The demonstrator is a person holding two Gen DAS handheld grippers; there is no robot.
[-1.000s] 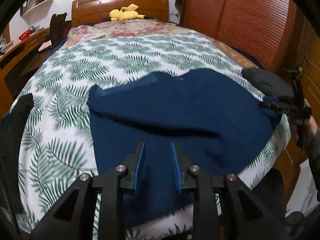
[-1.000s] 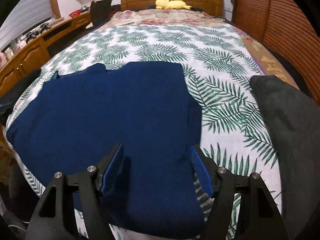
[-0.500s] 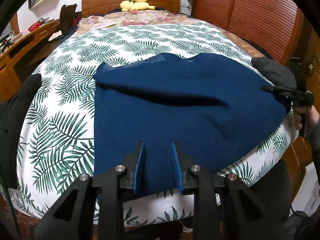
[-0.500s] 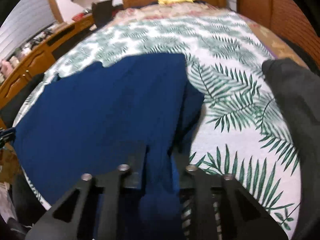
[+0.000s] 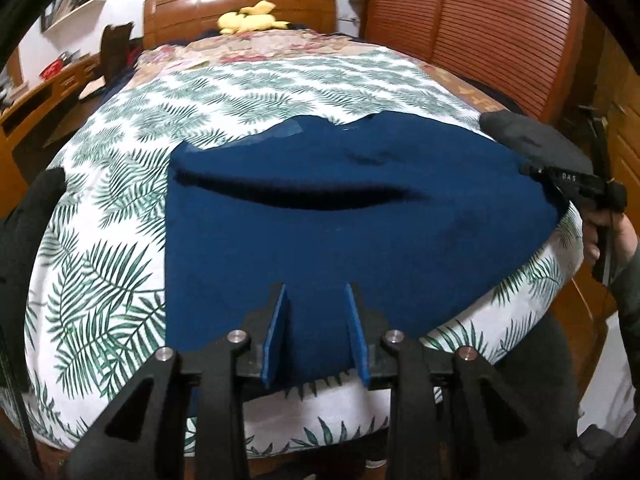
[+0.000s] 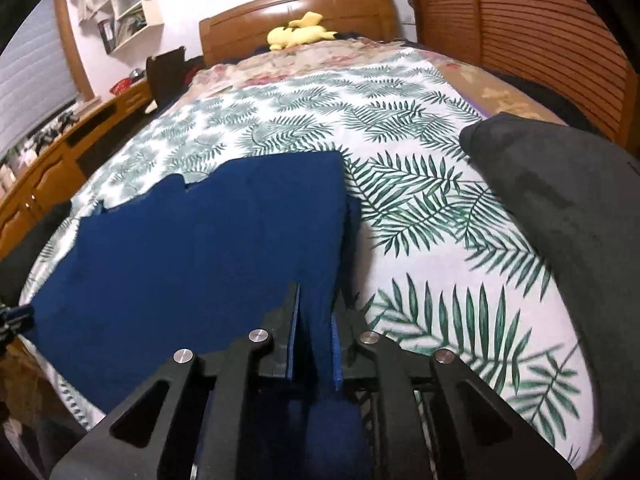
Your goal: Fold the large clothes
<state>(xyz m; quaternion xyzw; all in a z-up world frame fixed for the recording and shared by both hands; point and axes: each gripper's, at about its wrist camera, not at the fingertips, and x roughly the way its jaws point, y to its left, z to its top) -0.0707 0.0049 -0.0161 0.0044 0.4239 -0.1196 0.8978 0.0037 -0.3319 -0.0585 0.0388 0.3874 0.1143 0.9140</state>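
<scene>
A large navy blue garment [image 5: 320, 232] lies spread across the near end of the bed, with a dark crease running across it; it also shows in the right wrist view [image 6: 192, 248]. My left gripper [image 5: 316, 300] is shut on the garment's near hem, cloth filling the gap between its blue pads. My right gripper [image 6: 314, 312] is shut on the garment's right edge, which rises in a fold between the pads. The right gripper also shows at the right in the left wrist view [image 5: 576, 180].
The bed has a white sheet with green fern leaves [image 6: 420, 208]. A dark grey garment [image 6: 568, 208] lies at the right edge. A yellow plush toy [image 6: 300, 34] sits by the wooden headboard. A wooden desk [image 6: 52, 168] runs along the left, a slatted wardrobe [image 5: 460, 28] along the right.
My right gripper has closed from wide open onto the garment's right edge and lifted it. The left gripper has pulled back toward the bed's foot, keeping hold of the hem.
</scene>
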